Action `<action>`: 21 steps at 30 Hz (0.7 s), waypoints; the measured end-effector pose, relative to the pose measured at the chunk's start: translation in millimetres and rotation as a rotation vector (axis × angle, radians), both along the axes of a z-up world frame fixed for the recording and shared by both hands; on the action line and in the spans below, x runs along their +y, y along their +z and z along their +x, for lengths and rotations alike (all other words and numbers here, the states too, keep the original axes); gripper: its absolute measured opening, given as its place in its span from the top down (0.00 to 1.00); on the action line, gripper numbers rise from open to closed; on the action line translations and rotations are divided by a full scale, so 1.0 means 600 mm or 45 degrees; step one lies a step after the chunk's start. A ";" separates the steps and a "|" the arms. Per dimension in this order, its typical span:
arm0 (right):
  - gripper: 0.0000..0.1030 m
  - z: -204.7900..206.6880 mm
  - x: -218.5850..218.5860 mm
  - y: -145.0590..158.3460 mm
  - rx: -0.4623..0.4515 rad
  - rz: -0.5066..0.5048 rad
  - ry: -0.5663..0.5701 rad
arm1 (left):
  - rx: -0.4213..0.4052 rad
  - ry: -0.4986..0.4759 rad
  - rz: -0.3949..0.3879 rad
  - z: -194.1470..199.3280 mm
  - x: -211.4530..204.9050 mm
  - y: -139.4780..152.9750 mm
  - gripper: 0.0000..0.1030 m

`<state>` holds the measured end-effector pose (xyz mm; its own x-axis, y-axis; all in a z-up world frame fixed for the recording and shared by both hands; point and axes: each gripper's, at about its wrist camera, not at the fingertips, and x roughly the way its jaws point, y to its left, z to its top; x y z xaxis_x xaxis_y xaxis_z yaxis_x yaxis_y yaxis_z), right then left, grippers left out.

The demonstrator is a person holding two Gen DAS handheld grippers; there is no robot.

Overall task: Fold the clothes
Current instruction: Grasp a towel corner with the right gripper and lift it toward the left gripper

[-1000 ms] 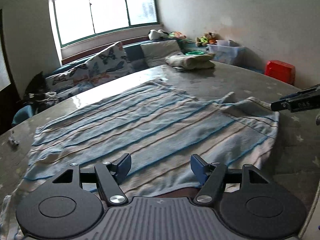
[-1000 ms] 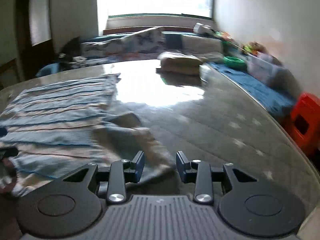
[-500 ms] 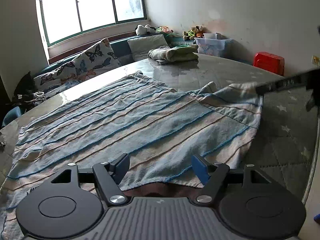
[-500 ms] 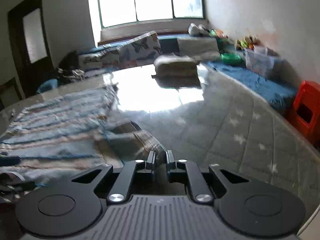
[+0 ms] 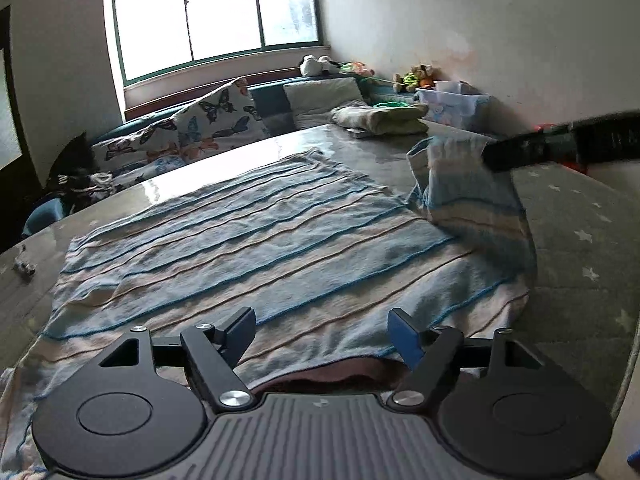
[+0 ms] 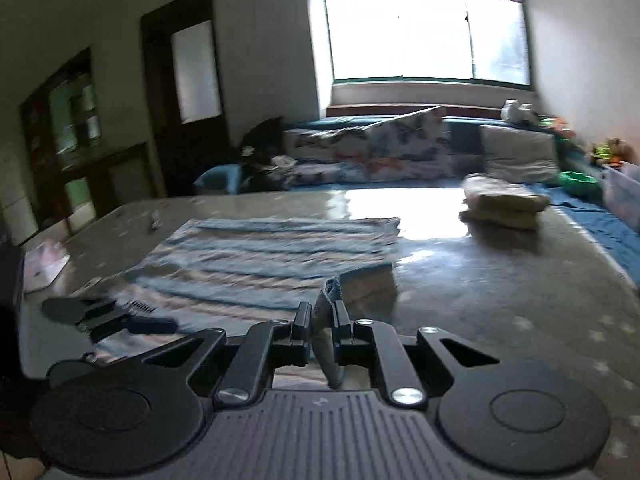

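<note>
While striped towel (image 5: pixel 256 240) covers glossy table (image 5: pixel 580 248), bright window (image 5: pixel 216 16) behind

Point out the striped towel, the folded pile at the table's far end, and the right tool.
striped towel (image 5: pixel 248 240): left wrist view, flat middle of the cloth.
folded pile (image 5: pixel 380 119): left wrist view, top layer.
right tool (image 6: pixel 322 322): right wrist view, between its tips, shut on the towel corner.
</note>
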<state>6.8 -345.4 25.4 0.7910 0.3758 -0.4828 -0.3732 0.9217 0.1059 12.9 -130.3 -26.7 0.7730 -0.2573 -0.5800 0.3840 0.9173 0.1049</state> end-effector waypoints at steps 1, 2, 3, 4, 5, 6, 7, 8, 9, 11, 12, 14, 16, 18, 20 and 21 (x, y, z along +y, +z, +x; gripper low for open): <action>0.91 0.003 0.009 -0.005 0.015 0.001 0.021 | 0.002 0.009 -0.001 0.000 0.003 -0.001 0.26; 0.91 0.006 0.019 -0.011 0.030 0.002 0.041 | 0.004 0.017 -0.003 -0.001 0.006 -0.001 0.26; 0.90 0.008 0.026 -0.017 0.050 0.003 0.061 | 0.005 0.026 -0.003 -0.001 0.009 -0.002 0.26; 0.88 0.010 0.033 -0.022 0.069 0.005 0.080 | 0.007 0.034 -0.004 0.000 0.012 -0.002 0.26; 0.87 0.012 0.036 -0.026 0.090 0.017 0.100 | 0.007 0.044 -0.005 0.000 0.014 -0.003 0.26; 0.85 0.013 0.039 -0.031 0.110 0.030 0.119 | 0.006 0.050 -0.006 0.001 0.016 -0.002 0.26; 0.85 0.014 0.041 -0.035 0.131 0.043 0.139 | 0.004 0.056 -0.007 0.002 0.018 -0.001 0.26; 0.85 0.012 0.043 -0.038 0.144 0.048 0.156 | 0.002 0.062 -0.008 0.003 0.020 0.000 0.26; 0.85 0.011 0.043 -0.039 0.144 0.045 0.159 | 0.000 0.068 -0.010 0.004 0.022 0.001 0.26; 0.85 0.017 0.040 -0.034 0.143 0.023 0.158 | -0.003 0.072 -0.014 0.006 0.022 0.004 0.26; 0.85 0.025 0.036 -0.032 0.142 0.008 0.143 | -0.009 0.067 -0.015 0.006 0.019 0.006 0.26; 0.85 0.048 0.029 -0.033 0.148 -0.024 0.115 | -0.023 0.046 -0.022 0.006 0.011 0.011 0.26; 0.85 0.077 0.024 -0.037 0.161 -0.058 0.088 | -0.035 0.013 -0.032 0.005 0.002 0.016 0.27; 0.85 0.105 0.018 -0.041 0.173 -0.092 0.061 | -0.040 -0.028 -0.038 0.006 -0.011 0.019 0.29; 0.85 0.135 0.015 -0.048 0.193 -0.114 0.041 | -0.041 -0.077 -0.047 0.007 -0.022 0.019 0.44; 0.85 0.144 0.015 -0.051 0.202 -0.114 0.036 | -0.037 -0.102 -0.053 0.007 -0.026 0.019 0.55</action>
